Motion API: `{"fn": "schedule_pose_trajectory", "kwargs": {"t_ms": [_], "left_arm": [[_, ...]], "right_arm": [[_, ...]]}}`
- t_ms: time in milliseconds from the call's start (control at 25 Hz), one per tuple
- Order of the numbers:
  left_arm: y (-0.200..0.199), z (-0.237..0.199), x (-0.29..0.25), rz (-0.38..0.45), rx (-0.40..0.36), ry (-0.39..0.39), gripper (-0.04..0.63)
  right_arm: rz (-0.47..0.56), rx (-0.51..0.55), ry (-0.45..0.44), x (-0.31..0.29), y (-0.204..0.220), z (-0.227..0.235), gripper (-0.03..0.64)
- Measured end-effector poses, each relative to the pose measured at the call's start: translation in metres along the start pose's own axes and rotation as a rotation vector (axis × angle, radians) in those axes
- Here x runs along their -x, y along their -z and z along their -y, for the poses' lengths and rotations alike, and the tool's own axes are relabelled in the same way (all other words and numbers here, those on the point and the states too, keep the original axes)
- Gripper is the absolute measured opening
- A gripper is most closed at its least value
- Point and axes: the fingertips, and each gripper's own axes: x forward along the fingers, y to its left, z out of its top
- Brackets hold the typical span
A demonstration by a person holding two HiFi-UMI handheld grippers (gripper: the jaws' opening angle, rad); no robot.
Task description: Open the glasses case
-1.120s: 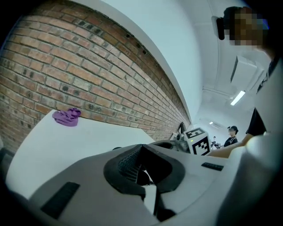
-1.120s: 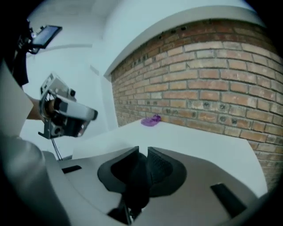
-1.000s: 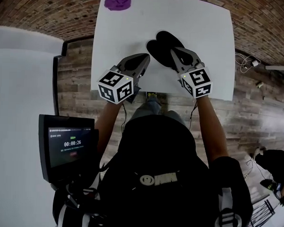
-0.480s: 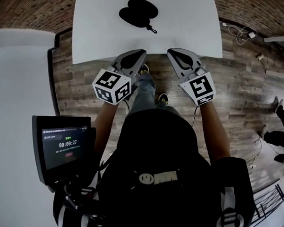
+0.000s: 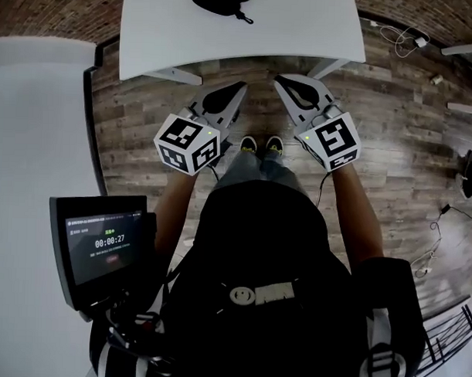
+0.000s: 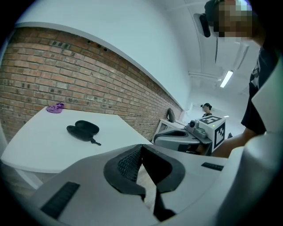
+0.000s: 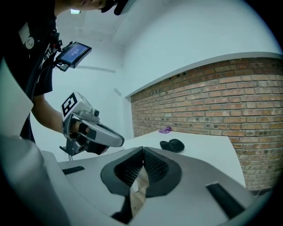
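The black glasses case (image 5: 219,1) lies spread in two halves on the white table (image 5: 303,32), at the top edge of the head view. It also shows in the left gripper view as the case (image 6: 83,129) and in the right gripper view as the case (image 7: 172,145). My left gripper (image 5: 241,87) and right gripper (image 5: 278,79) hang side by side over the wooden floor, short of the table's near edge. Both are shut with nothing between the jaws, as the left jaws (image 6: 141,148) and right jaws (image 7: 143,152) show.
A purple cloth (image 6: 55,107) lies at the table's far corner by the brick wall. A small screen (image 5: 102,245) hangs at the person's left. Cables (image 5: 403,43) trail on the floor to the right. The person's shoes (image 5: 261,144) stand below the grippers.
Both grippers have drawn back from the table to over the floor, away from the case. The case stays on the table, now farther off.
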Motion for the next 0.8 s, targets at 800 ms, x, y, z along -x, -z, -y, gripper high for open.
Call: {"fn": "schedule_pose_trajectory", "kwargs": {"t_ms": [800], "left_arm": [[0.069, 0.052, 0.16, 0.118, 0.042, 0.01, 0.005]], "right_arm": [[-0.055, 0.025, -0.005, 0.038, 0.014, -0.203, 0.008]]}}
